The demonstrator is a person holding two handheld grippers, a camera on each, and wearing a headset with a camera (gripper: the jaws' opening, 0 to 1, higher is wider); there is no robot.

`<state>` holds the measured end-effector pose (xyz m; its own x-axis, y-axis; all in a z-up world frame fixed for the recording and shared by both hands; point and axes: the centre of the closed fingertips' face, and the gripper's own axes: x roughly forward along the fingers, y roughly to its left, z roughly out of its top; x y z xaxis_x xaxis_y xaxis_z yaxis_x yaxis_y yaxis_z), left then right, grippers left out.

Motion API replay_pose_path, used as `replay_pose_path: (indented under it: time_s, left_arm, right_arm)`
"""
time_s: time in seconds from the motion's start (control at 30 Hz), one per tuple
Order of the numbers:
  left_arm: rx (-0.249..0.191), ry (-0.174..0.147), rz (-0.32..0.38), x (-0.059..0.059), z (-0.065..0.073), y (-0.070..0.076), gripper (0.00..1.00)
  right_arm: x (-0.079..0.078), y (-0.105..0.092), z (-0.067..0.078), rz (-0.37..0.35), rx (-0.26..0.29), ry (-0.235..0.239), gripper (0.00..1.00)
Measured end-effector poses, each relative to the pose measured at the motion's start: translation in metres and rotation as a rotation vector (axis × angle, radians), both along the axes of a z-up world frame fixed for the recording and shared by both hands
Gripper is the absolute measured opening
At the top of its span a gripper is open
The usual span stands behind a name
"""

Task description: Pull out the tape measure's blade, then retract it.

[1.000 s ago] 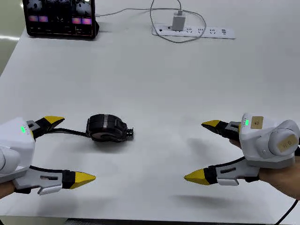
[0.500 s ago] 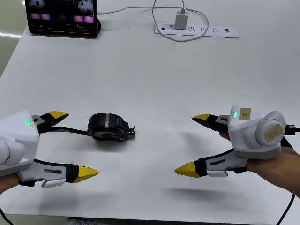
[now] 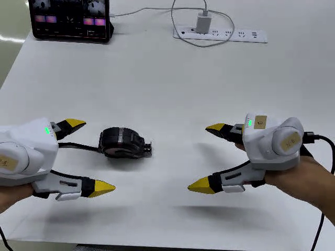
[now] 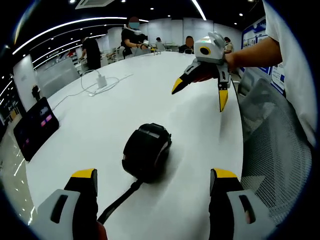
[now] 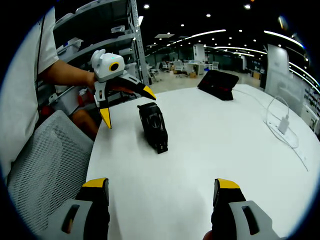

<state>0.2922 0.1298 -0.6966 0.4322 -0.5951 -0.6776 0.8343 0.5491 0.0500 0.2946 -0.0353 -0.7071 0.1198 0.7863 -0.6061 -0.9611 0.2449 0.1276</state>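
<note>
We log the tape [image 3: 124, 143] lying on its side on the white surface [image 3: 172, 89], left of centre and near the front edge, blade wound in, hook at the case mouth facing right. The left claw [image 3: 98, 155] is spread wide. The tape sits just ahead of its tips without touching, and the tape's black strap [image 3: 78, 146] trails back between them. The right claw [image 3: 198, 156] is likewise spread and holds nothing, well apart from the tape, with bare surface between hook and tips. A tablet [image 3: 70, 20] and a power strip [image 3: 225, 34] sit along the far edge, well apart from both claws.
</note>
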Motion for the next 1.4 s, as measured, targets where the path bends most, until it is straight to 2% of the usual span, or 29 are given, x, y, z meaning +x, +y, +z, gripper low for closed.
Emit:
replay_pose_path:
  time_s: [0.37, 0.73, 1.0, 1.1, 1.4]
  left_arm:
    - [0.008, 0.010, -0.034, 0.012, -0.006, -0.005, 0.90]
    - [0.027, 0.026, -0.093, 0.018, -0.014, -0.009, 0.80]
    - [0.043, 0.035, -0.127, 0.022, -0.020, -0.009, 0.69]
    - [0.049, 0.044, -0.142, 0.022, -0.021, -0.009, 0.62]
    - [0.073, 0.042, -0.162, 0.026, -0.025, -0.007, 0.52]
  right_arm:
    - [0.005, 0.011, -0.006, 0.036, -0.002, 0.004, 0.85]
    - [0.011, 0.024, -0.013, 0.073, -0.005, -0.009, 0.82]
    - [0.014, 0.031, -0.016, 0.086, -0.002, -0.005, 0.81]
    - [0.014, 0.032, -0.017, 0.092, -0.003, -0.005, 0.80]
    - [0.012, 0.034, -0.020, 0.110, -0.007, -0.002, 0.79]
